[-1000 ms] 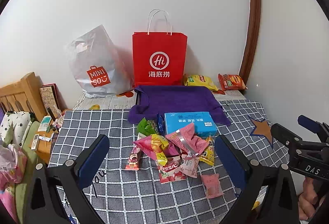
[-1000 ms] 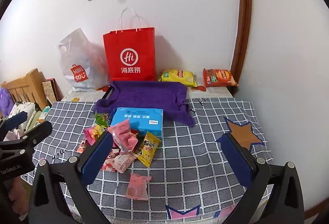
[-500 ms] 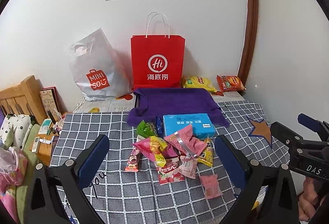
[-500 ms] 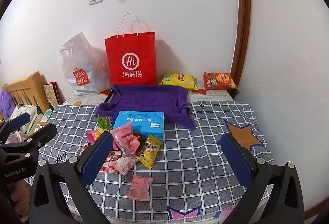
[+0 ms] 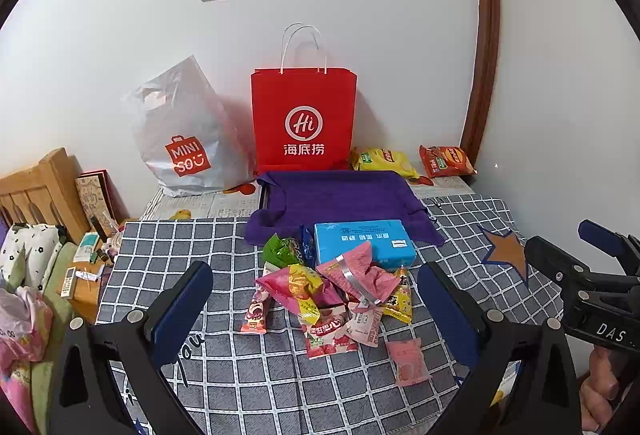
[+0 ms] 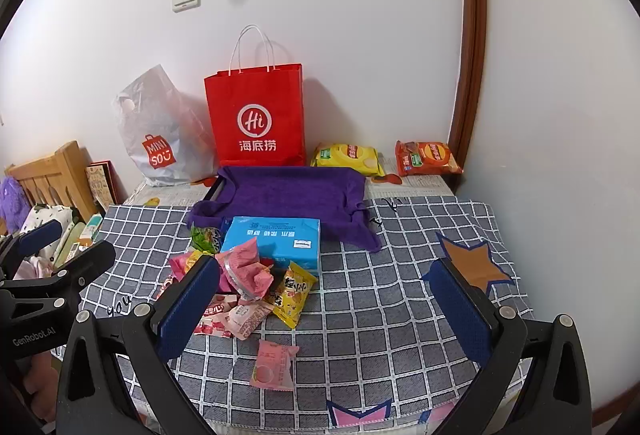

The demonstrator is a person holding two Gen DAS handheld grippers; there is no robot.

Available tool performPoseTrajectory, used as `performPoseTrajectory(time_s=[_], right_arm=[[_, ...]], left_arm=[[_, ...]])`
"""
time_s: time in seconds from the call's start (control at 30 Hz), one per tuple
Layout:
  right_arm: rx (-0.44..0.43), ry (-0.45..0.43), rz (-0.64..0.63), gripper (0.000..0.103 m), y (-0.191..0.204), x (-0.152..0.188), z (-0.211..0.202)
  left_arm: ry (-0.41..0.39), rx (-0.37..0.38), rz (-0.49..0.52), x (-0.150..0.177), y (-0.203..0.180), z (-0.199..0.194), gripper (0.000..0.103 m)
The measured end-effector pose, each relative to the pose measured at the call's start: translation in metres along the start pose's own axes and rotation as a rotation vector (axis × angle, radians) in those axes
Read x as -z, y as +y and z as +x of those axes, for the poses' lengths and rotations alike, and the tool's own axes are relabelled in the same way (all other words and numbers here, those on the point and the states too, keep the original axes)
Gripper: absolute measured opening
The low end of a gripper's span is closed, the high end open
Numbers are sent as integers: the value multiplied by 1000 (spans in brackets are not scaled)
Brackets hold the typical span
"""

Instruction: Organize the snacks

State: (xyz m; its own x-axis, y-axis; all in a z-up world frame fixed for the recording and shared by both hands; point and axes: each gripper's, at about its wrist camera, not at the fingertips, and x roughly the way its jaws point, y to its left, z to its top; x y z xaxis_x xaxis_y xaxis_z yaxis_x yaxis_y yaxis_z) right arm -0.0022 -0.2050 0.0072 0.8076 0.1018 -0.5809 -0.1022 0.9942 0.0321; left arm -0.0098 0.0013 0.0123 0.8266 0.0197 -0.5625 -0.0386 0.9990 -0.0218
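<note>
A heap of small snack packets (image 5: 332, 295) lies on the grey checked cloth (image 5: 224, 247), in front of a blue box (image 5: 362, 241). A single pink packet (image 5: 408, 361) lies apart, nearer to me. In the right wrist view the heap (image 6: 248, 287), the blue box (image 6: 274, 239) and the pink packet (image 6: 274, 365) show too. My left gripper (image 5: 314, 299) is open and empty, hovering short of the heap. My right gripper (image 6: 326, 295) is open and empty, to the right of the heap. A red paper bag (image 5: 304, 119) stands at the wall.
A purple cloth (image 5: 340, 199) covers a tray behind the box. A white Miniso bag (image 5: 184, 139) leans left of the red bag. Yellow (image 5: 382, 161) and orange (image 5: 446, 161) chip bags lie at the back right. A wooden bed frame (image 5: 40, 191) and clutter stand left.
Both grippers have drawn back and risen slightly, so the table looks a little farther away. Nothing on the table has moved.
</note>
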Motion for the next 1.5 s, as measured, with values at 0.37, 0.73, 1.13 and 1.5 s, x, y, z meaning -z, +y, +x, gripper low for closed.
performPoseTrajectory(time_s=[0.37,0.73,1.13,1.5], right_arm=[[-2,-3,-1,103,2,1,-1],[-5,-4,-1,103,4,1,-3],[-8,0,-3,103,4,2,0],[-37,12,7,103,5,9,12]], left_arm=[[-3,7,4,0,-1,0,102],[-7,13,6,1,-3,0,102],[3,24,6,5,-5,5,102],[23,37,1,13,-6,16,102]])
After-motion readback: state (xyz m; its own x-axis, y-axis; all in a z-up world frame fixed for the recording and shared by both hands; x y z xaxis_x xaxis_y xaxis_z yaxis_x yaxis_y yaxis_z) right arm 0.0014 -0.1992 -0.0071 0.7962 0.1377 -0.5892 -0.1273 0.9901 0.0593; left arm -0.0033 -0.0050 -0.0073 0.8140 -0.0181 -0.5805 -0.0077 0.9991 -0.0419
